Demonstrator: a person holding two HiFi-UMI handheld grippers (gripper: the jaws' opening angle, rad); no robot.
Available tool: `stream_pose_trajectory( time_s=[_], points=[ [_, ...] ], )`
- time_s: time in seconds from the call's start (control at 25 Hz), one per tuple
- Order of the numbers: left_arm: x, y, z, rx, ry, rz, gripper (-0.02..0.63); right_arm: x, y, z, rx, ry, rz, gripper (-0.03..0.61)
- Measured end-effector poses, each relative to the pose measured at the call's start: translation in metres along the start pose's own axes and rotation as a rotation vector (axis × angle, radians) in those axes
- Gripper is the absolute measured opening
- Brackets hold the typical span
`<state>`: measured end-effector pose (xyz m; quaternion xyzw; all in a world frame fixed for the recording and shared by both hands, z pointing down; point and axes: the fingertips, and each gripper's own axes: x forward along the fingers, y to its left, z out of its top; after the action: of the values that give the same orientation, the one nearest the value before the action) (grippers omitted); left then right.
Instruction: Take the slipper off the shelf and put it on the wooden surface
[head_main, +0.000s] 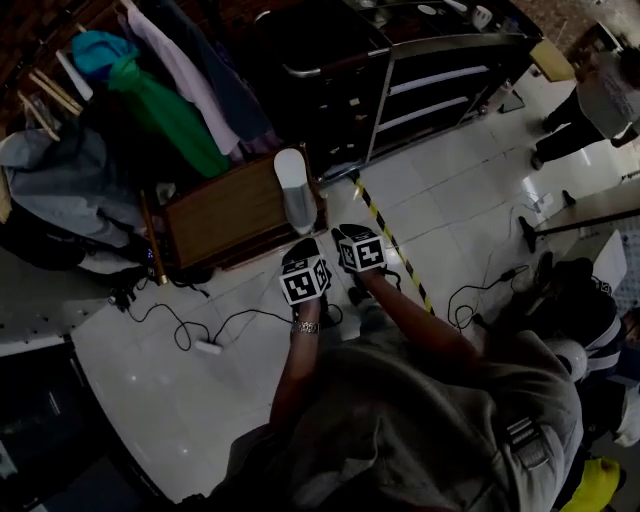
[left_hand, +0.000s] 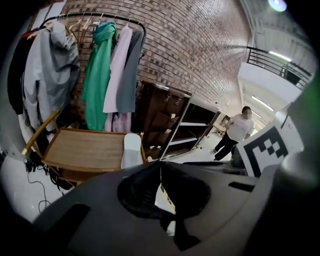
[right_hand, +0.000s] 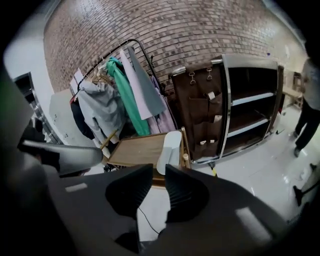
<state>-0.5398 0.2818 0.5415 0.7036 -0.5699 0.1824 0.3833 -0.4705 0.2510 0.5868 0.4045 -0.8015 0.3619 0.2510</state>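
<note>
White slipper (head_main: 293, 185) lies flat along right edge of wooden tabletop (head_main: 225, 212), toe toward the dark shelf (head_main: 430, 95). Both grippers above the floor, well apart from slipper. Left gripper (left_hand: 160, 165): jaws clenched tip to tip, nothing held. Right gripper (right_hand: 159, 172): narrow gap between jaws, empty

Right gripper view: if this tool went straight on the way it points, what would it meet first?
Probably the white slipper on the wooden surface; depth is unclear.
</note>
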Motion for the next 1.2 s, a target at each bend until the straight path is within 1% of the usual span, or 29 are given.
stream_pose_trajectory(
  time_s=[0.08,0.16,0.24,0.32,0.44,0.56,0.76,0.96,1.2],
  points=[
    [-0.018,0.0,0.001,0.003,-0.003,-0.01,0.003,-0.017,0.026,0.009,-0.027,0.003,-0.003,0.06],
    [-0.031,0.001,0.006,0.013,-0.011,-0.007,0.003,-0.033,0.047,0.019,-0.041,-0.02,0.003,0.057],
    [-0.039,0.002,0.009,0.028,-0.016,0.0,0.003,-0.048,0.064,0.025,-0.054,-0.039,0.004,0.039],
    [-0.047,0.001,0.007,0.035,-0.02,-0.001,0.003,-0.062,0.081,0.023,-0.074,-0.04,0.013,0.037],
    [-0.057,-0.002,0.011,0.048,-0.028,-0.01,0.003,-0.067,0.096,0.018,-0.089,-0.023,0.026,0.037],
    [-0.06,-0.01,0.021,0.054,-0.037,-0.022,0.003,-0.072,0.096,0.023,-0.096,-0.023,0.025,0.037],
    [-0.058,-0.037,0.034,0.086,-0.053,-0.055,0.003,-0.088,0.079,0.034,-0.104,-0.043,0.007,0.037],
    [-0.054,-0.056,0.044,0.159,-0.058,-0.049,0.003,-0.099,0.067,0.041,-0.081,-0.057,0.02,0.037],
    [-0.051,-0.065,0.055,0.184,-0.07,-0.055,0.003,-0.103,0.063,0.053,-0.099,-0.076,0.025,0.037]
  ],
)
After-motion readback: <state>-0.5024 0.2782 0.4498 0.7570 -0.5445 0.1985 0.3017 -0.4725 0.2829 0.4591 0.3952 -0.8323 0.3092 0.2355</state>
